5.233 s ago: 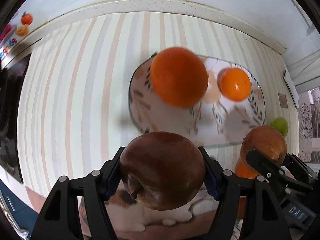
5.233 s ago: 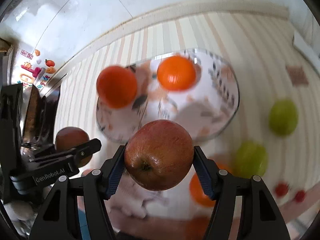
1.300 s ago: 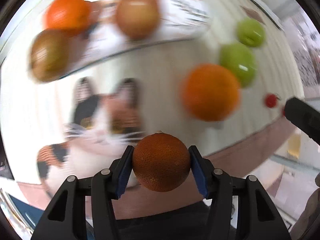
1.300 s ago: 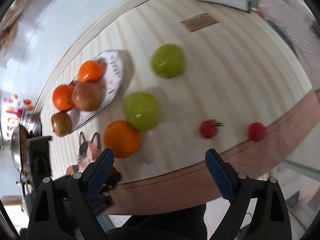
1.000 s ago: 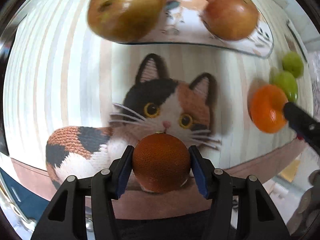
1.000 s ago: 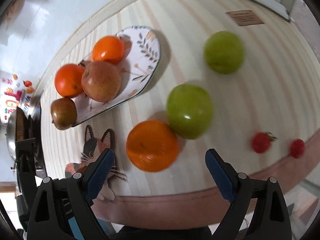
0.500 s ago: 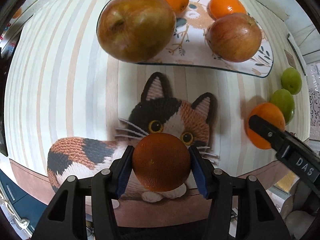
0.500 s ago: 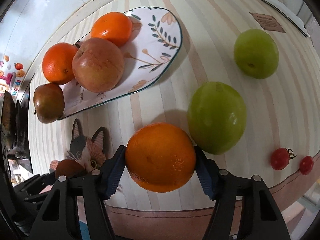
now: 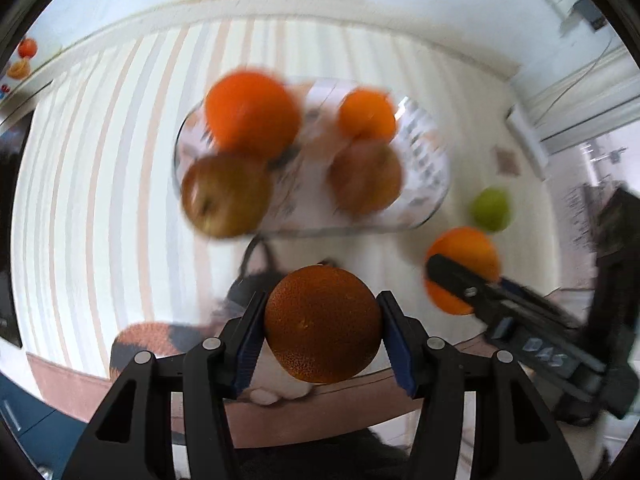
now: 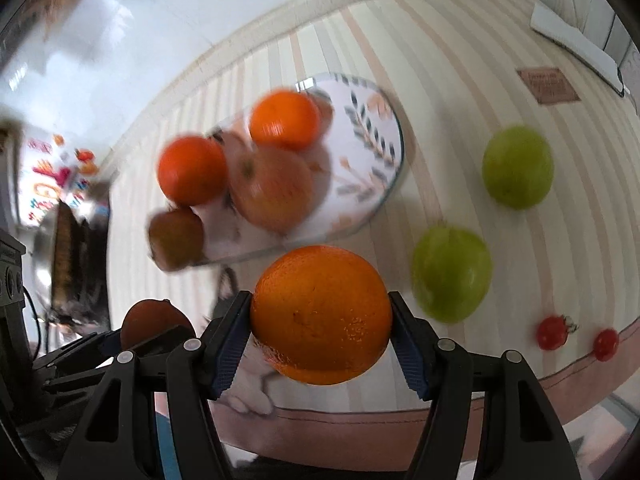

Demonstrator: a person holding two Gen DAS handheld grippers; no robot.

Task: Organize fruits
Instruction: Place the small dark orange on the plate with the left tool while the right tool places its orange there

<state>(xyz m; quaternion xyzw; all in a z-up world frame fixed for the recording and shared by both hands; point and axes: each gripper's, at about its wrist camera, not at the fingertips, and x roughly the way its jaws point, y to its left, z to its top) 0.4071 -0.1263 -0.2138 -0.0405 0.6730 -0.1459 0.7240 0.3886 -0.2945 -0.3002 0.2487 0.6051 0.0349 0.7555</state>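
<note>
Fruits: I see them split between the plate, the striped tablecloth (image 10: 460, 92) and my two claws.
Tablecloth: cream with pale stripes and a brown hem at the near edge; it carries everything below.
Plate: the oval leaf-patterned plate (image 10: 372, 136) lies past both claws; in both views it is blurred.
Plate load: I count two oranges, one large (image 9: 252, 114) and one small (image 9: 366, 114), and two apples, a brownish one (image 9: 226, 196) at the left rim and a reddish one (image 9: 366, 178) to the right.
Cat mat: a knitted calico cat mat (image 9: 160, 338) lies on the cloth under my left claw, mostly hidden.
Right gripper: my right gripper (image 10: 322, 330) is closed to the width of a bright orange (image 10: 322, 314), both blue pads (image 10: 230, 340) pressed on its sides.
Left gripper: my left gripper (image 9: 322, 334) is clamped the same way on a darker, rough-skinned orange (image 9: 322, 326).
Green apples: two on the cloth right of the plate, a nearer one (image 10: 452, 274) and a farther one (image 10: 518, 166), apart from each other.
Cherry tomatoes: two near the brown hem, one (image 10: 554, 332) with a stem and one (image 10: 606, 344) just right of it.
</note>
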